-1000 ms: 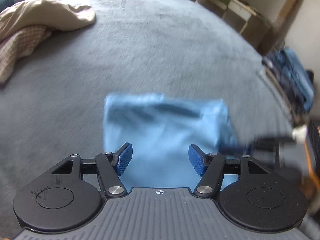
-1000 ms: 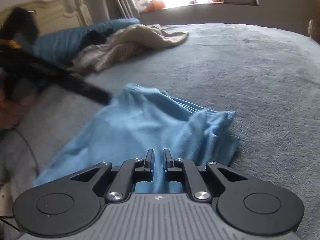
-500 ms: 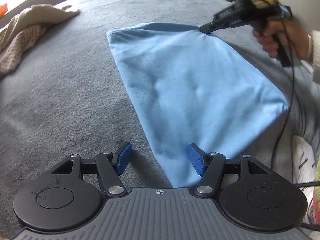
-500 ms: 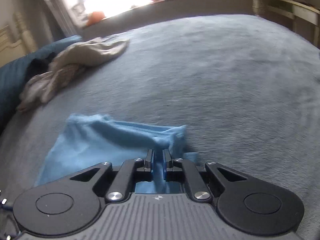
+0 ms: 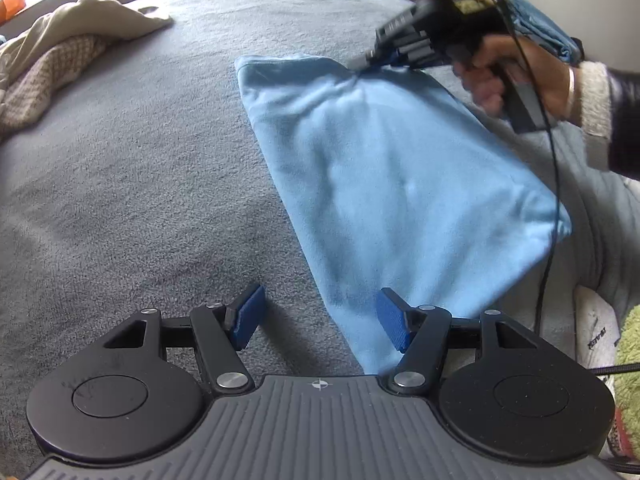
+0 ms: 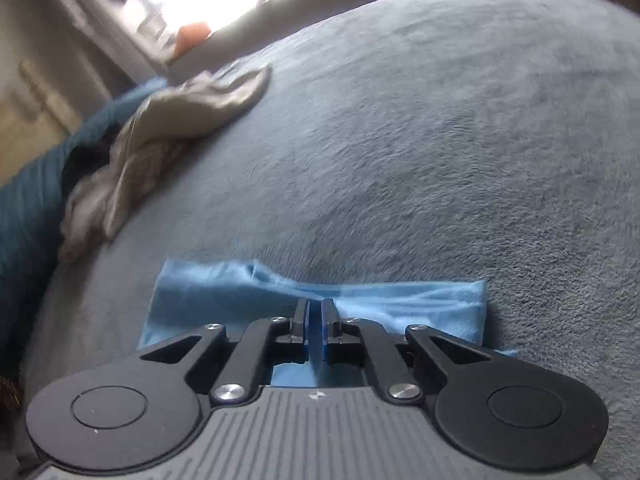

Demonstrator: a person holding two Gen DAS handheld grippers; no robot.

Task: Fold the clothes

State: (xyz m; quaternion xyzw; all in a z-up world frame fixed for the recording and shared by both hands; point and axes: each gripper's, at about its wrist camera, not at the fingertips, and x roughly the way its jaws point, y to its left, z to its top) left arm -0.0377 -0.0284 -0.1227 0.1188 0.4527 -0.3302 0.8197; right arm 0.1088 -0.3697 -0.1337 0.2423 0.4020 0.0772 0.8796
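A light blue cloth [image 5: 400,184] lies folded flat on the grey blanket, running from the far middle to the near right in the left wrist view. My left gripper [image 5: 320,318] is open and empty, with the cloth's near corner by its right pad [image 5: 394,322]. My right gripper [image 5: 370,62] shows at the cloth's far edge, held by a hand. In the right wrist view my right gripper [image 6: 315,320] is shut on the blue cloth [image 6: 400,296], pinching its edge.
A heap of beige and checked clothes [image 5: 60,56] lies at the far left of the grey blanket [image 5: 120,184]; it also shows in the right wrist view [image 6: 160,136]. A blue pillow [image 6: 28,208] lies beyond it. A cable [image 5: 554,200] hangs over the cloth's right side.
The right gripper has drawn the cloth's edge across, and the cloth now lies flatter. The left gripper has pulled back and turned left; it stays open.
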